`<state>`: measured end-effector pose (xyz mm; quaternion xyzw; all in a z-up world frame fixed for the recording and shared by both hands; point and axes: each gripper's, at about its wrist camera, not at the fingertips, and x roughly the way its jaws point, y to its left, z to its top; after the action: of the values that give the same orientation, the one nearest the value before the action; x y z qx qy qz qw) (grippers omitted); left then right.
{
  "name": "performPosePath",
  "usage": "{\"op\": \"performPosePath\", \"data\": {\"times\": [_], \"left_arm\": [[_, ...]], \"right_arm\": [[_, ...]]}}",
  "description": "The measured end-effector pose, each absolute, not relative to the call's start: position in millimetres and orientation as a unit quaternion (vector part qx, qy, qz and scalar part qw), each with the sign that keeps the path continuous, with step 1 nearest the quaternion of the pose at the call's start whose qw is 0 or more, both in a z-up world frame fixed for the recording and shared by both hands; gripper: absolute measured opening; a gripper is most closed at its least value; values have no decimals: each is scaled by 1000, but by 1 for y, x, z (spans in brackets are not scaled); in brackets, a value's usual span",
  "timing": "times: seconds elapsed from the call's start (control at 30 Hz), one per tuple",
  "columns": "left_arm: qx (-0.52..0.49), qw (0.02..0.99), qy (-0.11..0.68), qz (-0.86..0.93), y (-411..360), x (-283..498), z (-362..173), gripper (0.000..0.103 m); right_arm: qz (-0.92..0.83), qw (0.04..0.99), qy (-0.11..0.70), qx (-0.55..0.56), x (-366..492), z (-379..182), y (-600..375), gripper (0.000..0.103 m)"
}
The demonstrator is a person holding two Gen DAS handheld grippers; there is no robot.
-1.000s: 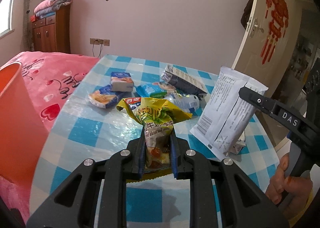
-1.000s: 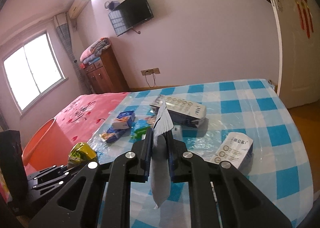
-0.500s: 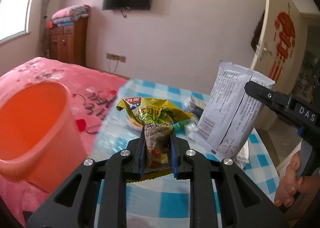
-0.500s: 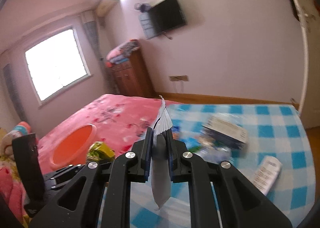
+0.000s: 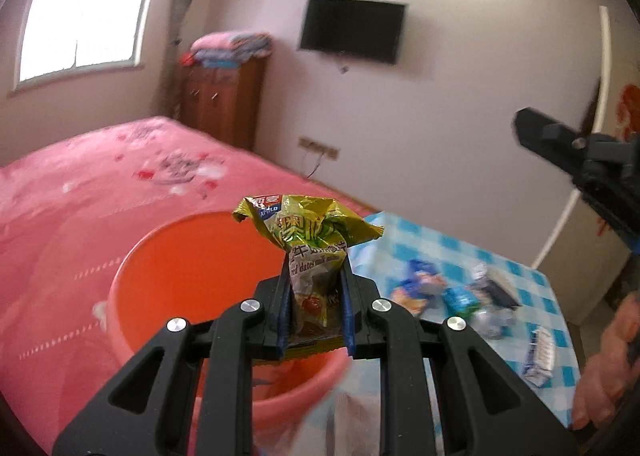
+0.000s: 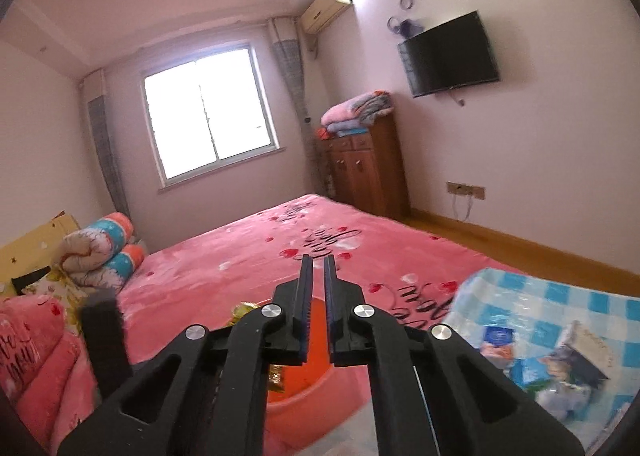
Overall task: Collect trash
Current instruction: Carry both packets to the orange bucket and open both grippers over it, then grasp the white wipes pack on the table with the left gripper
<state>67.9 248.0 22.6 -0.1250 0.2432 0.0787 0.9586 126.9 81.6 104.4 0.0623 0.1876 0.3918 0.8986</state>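
My left gripper (image 5: 314, 288) is shut on a crumpled yellow-green snack bag (image 5: 308, 232), held over the mouth of the orange bucket (image 5: 180, 276). The right gripper (image 6: 318, 260) points across the bed above the same bucket (image 6: 316, 372), its jaws nearly together with nothing showing between them. The snack bag (image 6: 244, 310) peeks out to its left. In the left wrist view the right gripper (image 5: 520, 127) juts in from the upper right, holding nothing I can see. A pale blur (image 5: 352, 416) lies by the bucket's near rim; I cannot tell what it is.
The blue-checked table (image 5: 460, 252) on the right holds several wrappers (image 5: 420, 284) and a small carton (image 5: 540, 352); the wrappers (image 6: 580, 360) show in the right wrist view too. A pink bed (image 5: 80, 195) lies behind the bucket. A person's hand (image 5: 612, 356) is at the right edge.
Both grippers swung left from the table and rose over the orange bucket. The white packet that stood between the right jaws is gone from them. The left still grips the snack bag.
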Motion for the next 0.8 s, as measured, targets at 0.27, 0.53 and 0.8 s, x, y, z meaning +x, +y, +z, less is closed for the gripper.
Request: {"op": "performPosePath", "data": {"times": [0.27,0.53,0.8], "left_arm": [[-125,946,279,107,282,83,-4,22],[-97,935,305,152,282,95,-19,59],[-23,959,246,141,248,51,14,79]], "right_arm": [[392,878,274,-8,135,19,70,72],[368,832,415,25,121,-72,37,83],[356,817,449,62,75,-99,6,83]]}}
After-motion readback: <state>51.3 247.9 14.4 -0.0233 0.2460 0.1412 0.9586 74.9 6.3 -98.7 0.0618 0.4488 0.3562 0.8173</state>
